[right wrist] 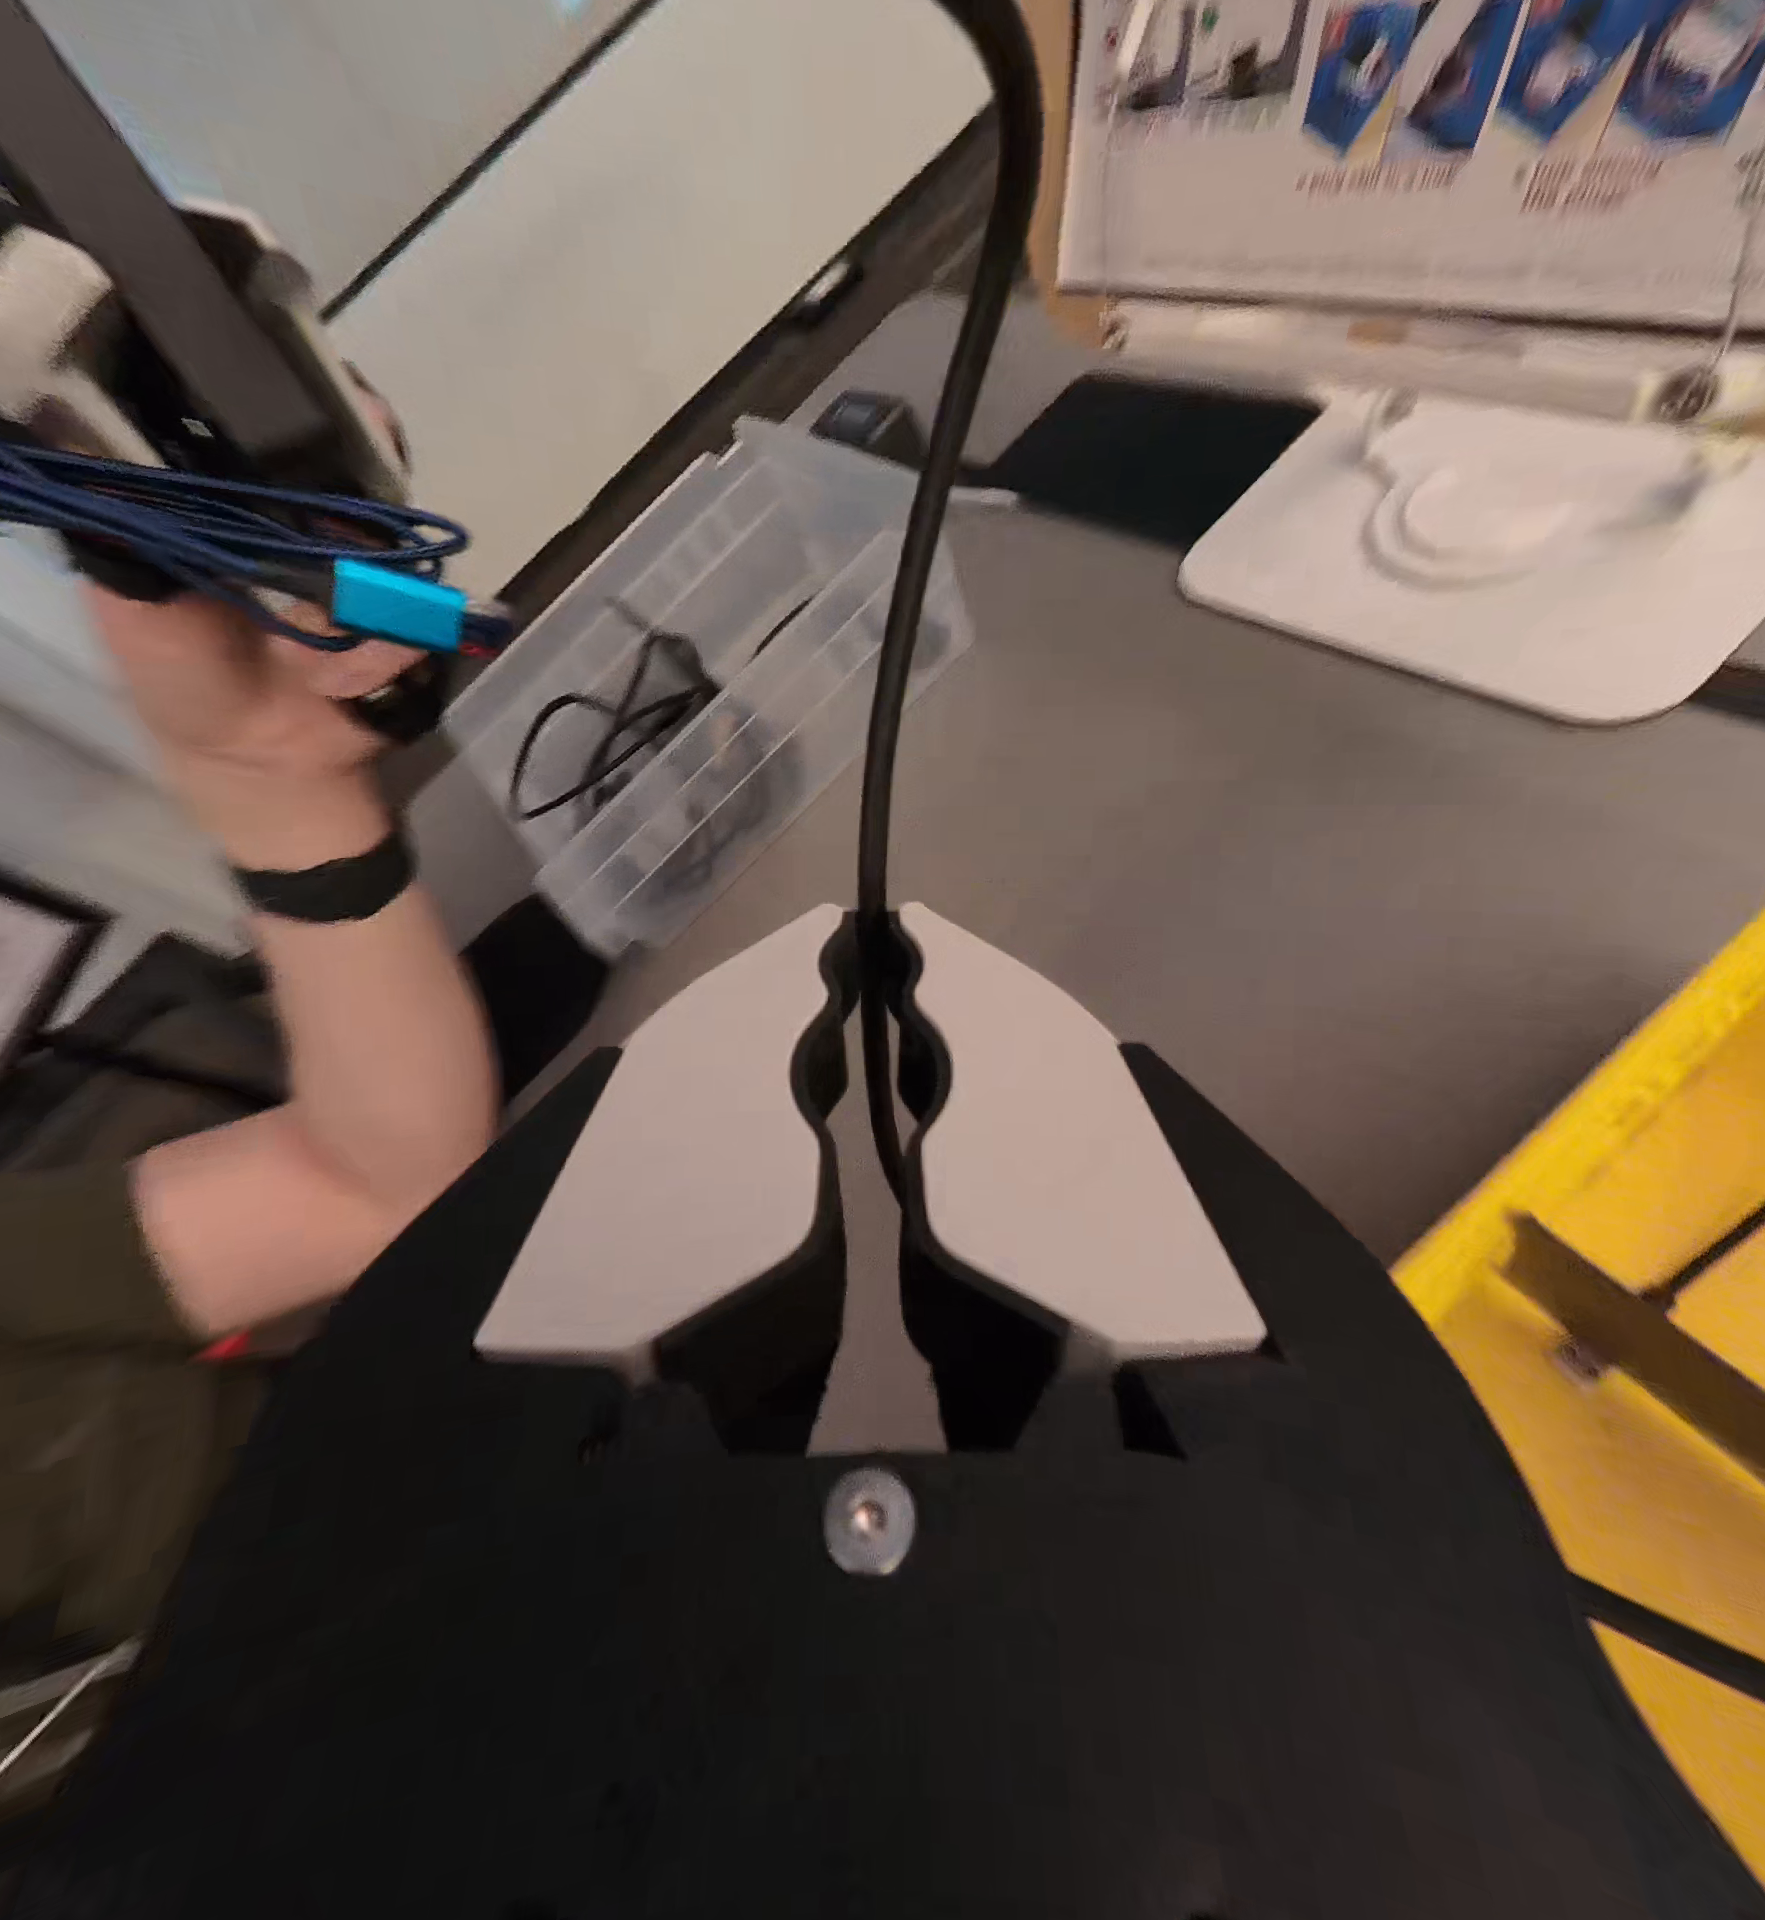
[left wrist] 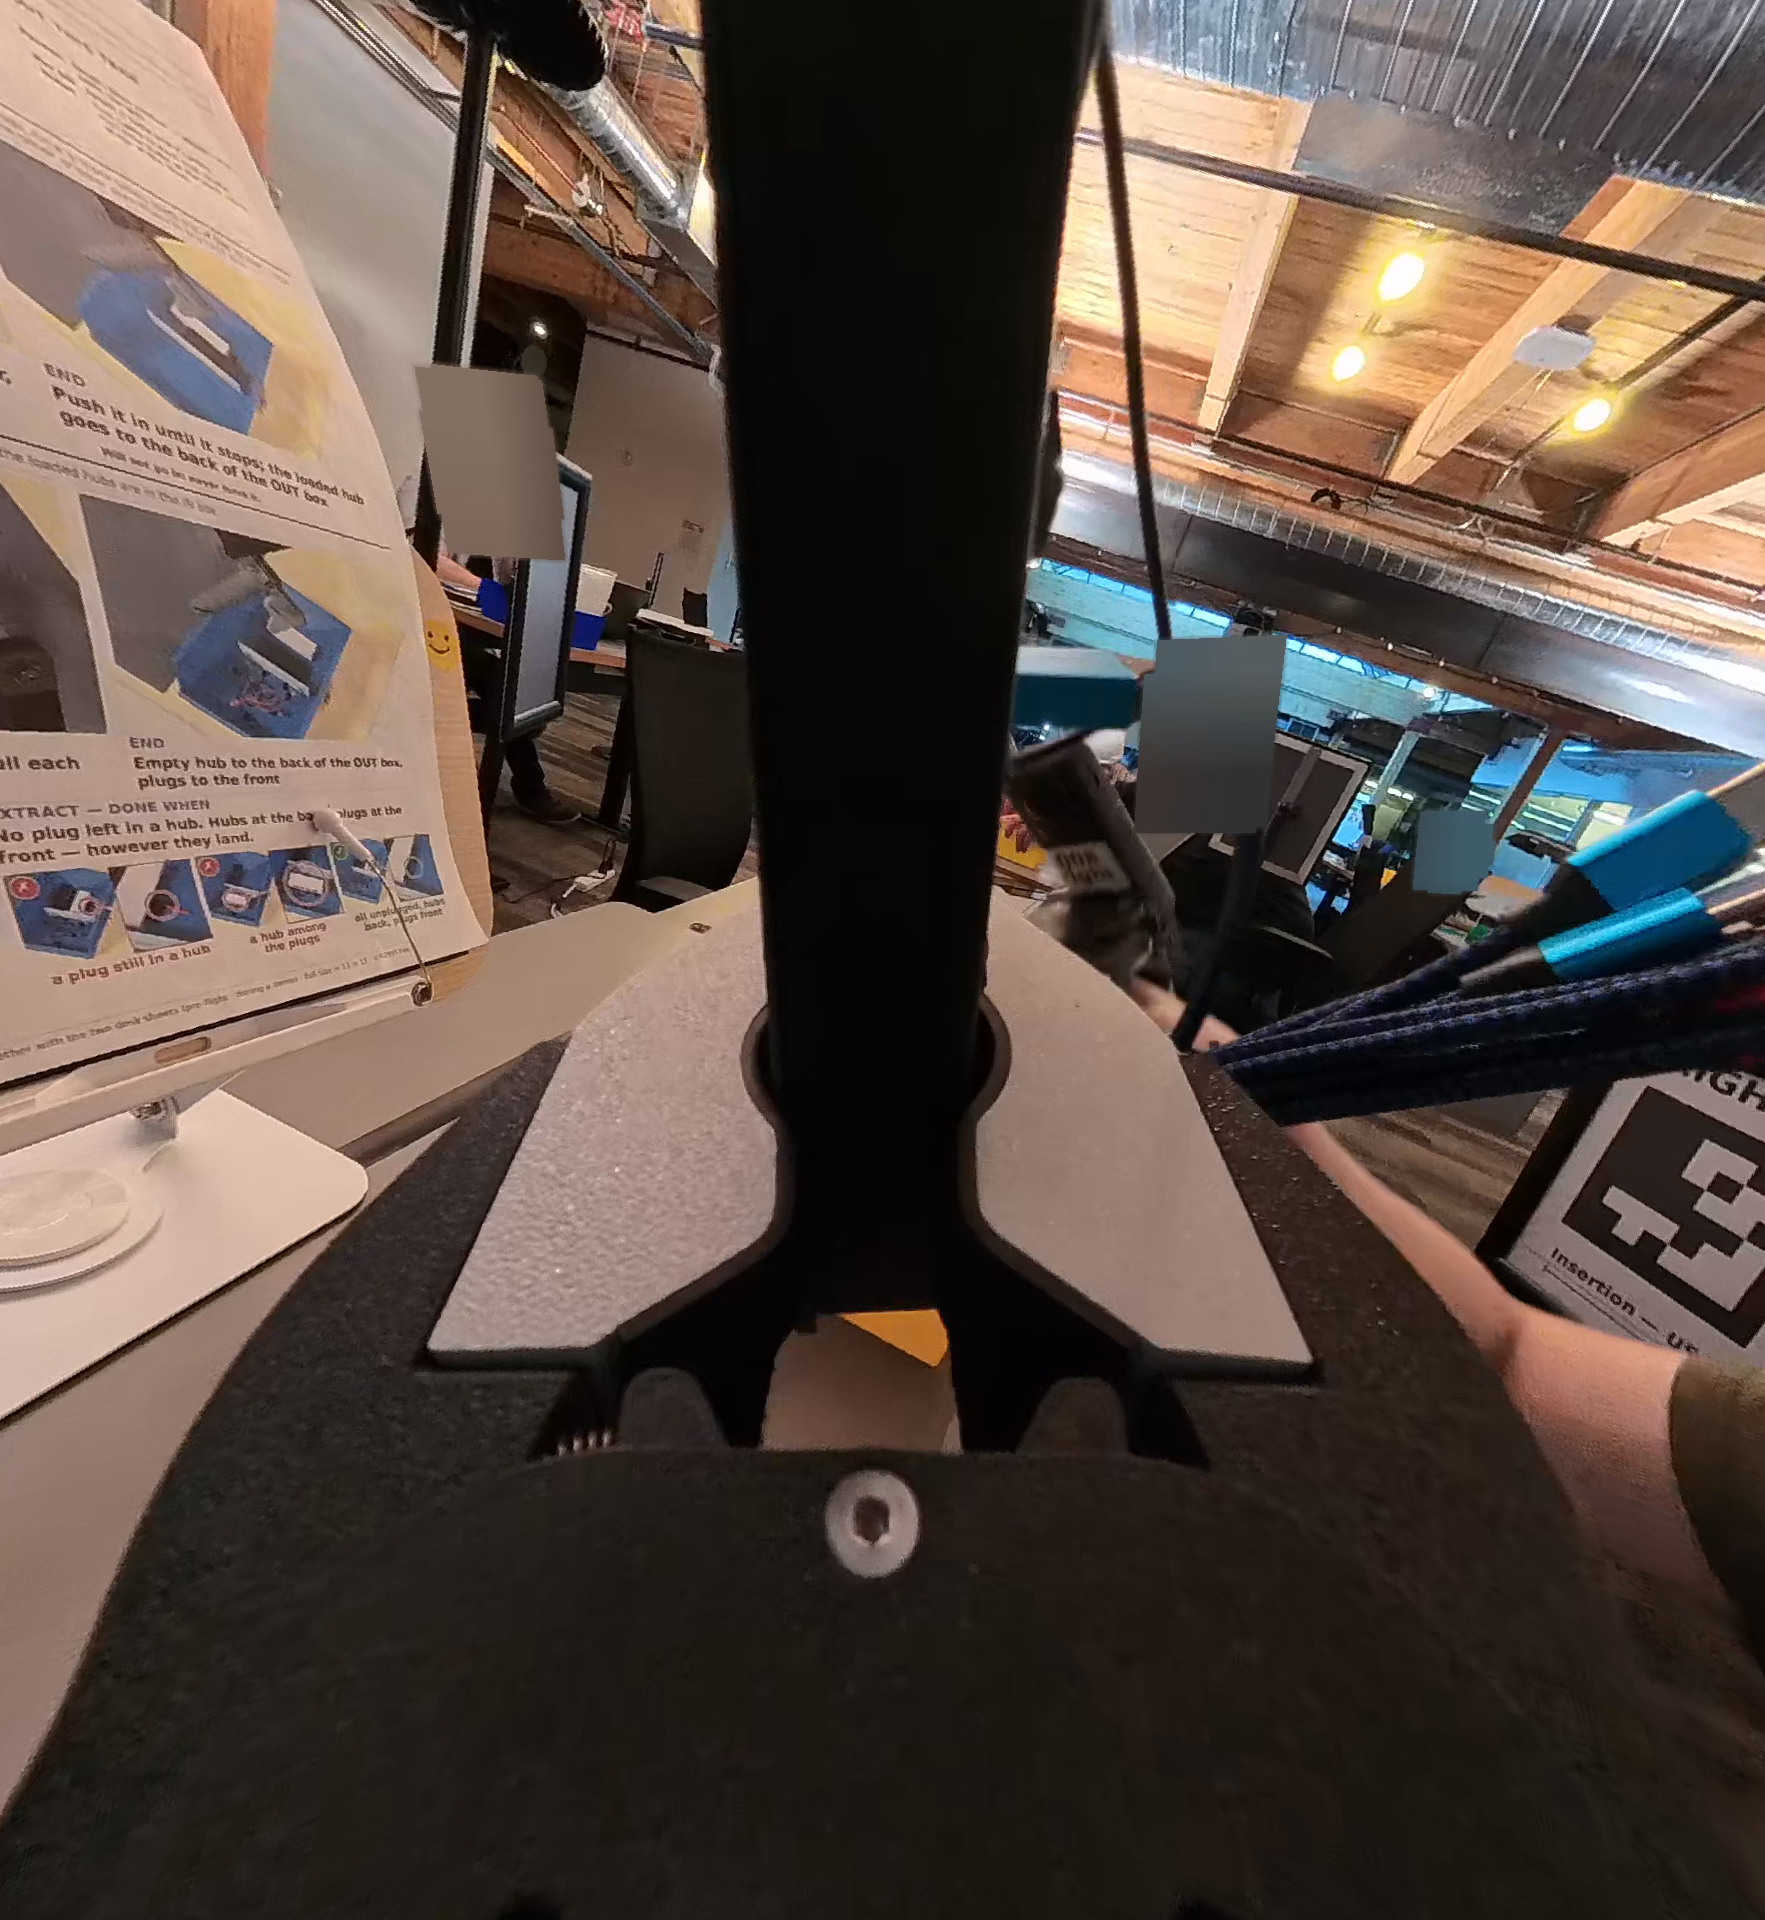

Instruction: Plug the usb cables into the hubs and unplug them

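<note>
Hub point(left wrist: 888, 520), a long black bar, stands clamped upright between our left claw point(left wrist: 876, 1049) fingers. To that claw's right we see a bundle of blue braided usb cables point(left wrist: 1543, 1023). Our right claw point(right wrist: 873, 935) pinches a thin black cable point(right wrist: 945, 488) that arches up ahead; a clear plastic box point(right wrist: 743, 665) lies on the table point(right wrist: 1221, 883) ahead-left.

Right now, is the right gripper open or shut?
Shut: the right gripper has its fingertips pinched around a thin black cable, almost touching.
</note>
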{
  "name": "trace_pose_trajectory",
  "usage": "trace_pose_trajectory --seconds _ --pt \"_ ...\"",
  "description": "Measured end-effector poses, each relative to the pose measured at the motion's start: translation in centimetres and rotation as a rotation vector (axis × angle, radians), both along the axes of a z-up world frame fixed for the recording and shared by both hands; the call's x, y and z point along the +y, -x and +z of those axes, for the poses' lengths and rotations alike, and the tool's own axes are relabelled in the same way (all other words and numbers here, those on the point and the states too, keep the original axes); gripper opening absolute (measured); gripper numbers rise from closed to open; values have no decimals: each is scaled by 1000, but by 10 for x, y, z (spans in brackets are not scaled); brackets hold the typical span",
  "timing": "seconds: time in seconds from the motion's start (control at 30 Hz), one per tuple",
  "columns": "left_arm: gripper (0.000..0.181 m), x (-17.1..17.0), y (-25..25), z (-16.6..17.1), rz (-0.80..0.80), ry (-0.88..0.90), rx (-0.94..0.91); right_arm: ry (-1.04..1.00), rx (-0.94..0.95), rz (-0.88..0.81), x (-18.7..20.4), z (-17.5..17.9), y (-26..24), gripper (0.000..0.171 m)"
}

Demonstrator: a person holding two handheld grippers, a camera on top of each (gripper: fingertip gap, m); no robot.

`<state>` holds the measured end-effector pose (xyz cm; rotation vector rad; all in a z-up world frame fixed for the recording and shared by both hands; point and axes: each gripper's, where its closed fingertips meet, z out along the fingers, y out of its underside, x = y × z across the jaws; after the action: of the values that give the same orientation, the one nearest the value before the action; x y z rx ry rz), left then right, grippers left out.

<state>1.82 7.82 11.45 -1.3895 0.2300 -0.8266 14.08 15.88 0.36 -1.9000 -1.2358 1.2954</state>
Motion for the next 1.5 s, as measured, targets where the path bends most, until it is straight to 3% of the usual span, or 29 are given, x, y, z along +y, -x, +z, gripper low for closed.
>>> trace_pose_trajectory --seconds 0.27,0.43,0.63,0.77,0.9,1.0,1.13,1.17,1.3,1.43,1.5 --pt "27 10 -15 -9 12 36 61 40 -305 51 78 7 -84 5" --pt "27 19 -25 -15 21 59 90 162 -274 40 119 0 -87 5" --pt "27 35 -40 -31 14 105 143 75 -337 -10 170 -54 -78 5" --pt "27 40 -57 -39 -31 105 184 -14 -373 31 182 -97 -61 5" --pt "27 44 -70 -47 -59 126 219 40 -437 104 170 -128 -45 6" --pt "27 46 -71 -52 -60 140 234 72 -478 150 156 -133 -47 9" --pt "27 49 -65 -55 -45 162 245 63 -520 151 152 -131 -79 28" --pt "27 49 -63 -56 -41 169 242 44 -521 154 153 -129 -88 36" --pt "27 50 -58 -63 -42 200 256 -32 -483 146 153 -103 -117 37" --pt "26 52 -63 -72 -66 220 305 -273 -256 134 127 -16 -100 41" --pt "26 55 -67 -77 -81 229 319 -442 -138 123 101 36 -83 55"
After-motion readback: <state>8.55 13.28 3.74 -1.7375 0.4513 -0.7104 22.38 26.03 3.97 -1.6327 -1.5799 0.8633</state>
